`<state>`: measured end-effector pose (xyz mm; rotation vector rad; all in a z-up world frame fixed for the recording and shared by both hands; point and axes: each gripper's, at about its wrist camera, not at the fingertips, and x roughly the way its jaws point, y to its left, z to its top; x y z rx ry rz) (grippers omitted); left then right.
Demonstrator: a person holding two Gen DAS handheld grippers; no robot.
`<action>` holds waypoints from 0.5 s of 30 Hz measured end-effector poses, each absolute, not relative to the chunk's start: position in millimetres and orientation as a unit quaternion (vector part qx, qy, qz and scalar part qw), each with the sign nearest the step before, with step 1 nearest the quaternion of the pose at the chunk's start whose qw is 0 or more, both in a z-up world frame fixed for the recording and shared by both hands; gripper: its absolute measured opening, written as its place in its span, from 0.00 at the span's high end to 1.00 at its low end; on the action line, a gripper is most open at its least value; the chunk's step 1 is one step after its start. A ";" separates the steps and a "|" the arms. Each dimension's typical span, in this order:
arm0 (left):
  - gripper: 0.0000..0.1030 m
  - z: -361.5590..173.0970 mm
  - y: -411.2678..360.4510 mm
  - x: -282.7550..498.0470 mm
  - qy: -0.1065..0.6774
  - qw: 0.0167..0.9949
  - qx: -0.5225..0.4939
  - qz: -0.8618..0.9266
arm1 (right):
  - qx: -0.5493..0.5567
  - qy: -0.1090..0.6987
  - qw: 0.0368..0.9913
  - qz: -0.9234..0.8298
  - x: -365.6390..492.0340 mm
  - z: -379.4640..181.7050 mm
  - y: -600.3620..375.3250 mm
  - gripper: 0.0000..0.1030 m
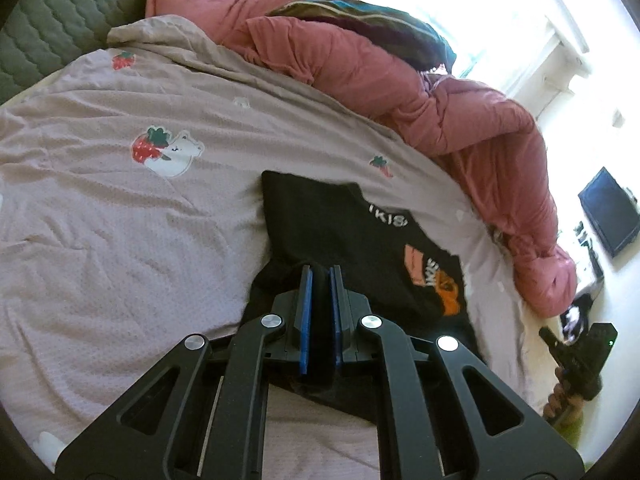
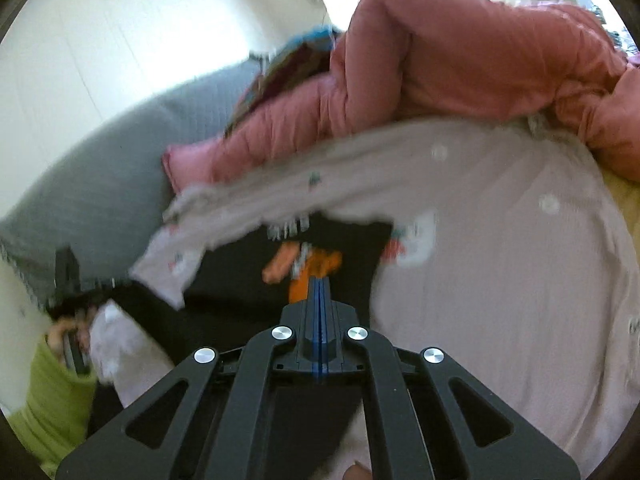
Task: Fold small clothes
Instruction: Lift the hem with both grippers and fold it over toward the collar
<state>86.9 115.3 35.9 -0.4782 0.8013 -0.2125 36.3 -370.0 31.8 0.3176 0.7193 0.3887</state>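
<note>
Black shirt (image 1: 340, 232) pinched in left gripper (image 1: 320, 276); right gripper (image 2: 319, 284) clamped on its edge.

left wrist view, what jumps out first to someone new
A black T-shirt with orange print lies mid-frame on the pale strawberry-print bedsheet, its near edge pinched in the left tool. Behind it, a rumpled pink quilt runs along the far side under bright window light.

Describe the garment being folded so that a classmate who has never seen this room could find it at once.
Start at the bed sheet, pale lilac with strawberry prints, bordered by a pink quilt. On the sheet near its edge lies the black shirt. It is the only dark item there, with white lettering and an orange print.
</note>
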 end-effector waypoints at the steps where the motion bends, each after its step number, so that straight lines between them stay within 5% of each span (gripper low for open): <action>1: 0.98 33.5 115.7 84.9 0.385 0.887 -0.233 -0.103 | 0.140 0.369 0.900 0.187 30.3 22.1 -362.9 0.98; 5: 0.98 27.3 120.7 73.1 0.383 0.886 -0.240 -0.103 | 0.145 0.420 0.875 0.193 2.4 -7.3 -348.9 0.71; 15: 0.98 23.8 126.8 41.3 0.374 0.890 -0.241 -0.104 | 0.149 0.463 0.847 0.213 -51.3 -24.3 -333.4 0.58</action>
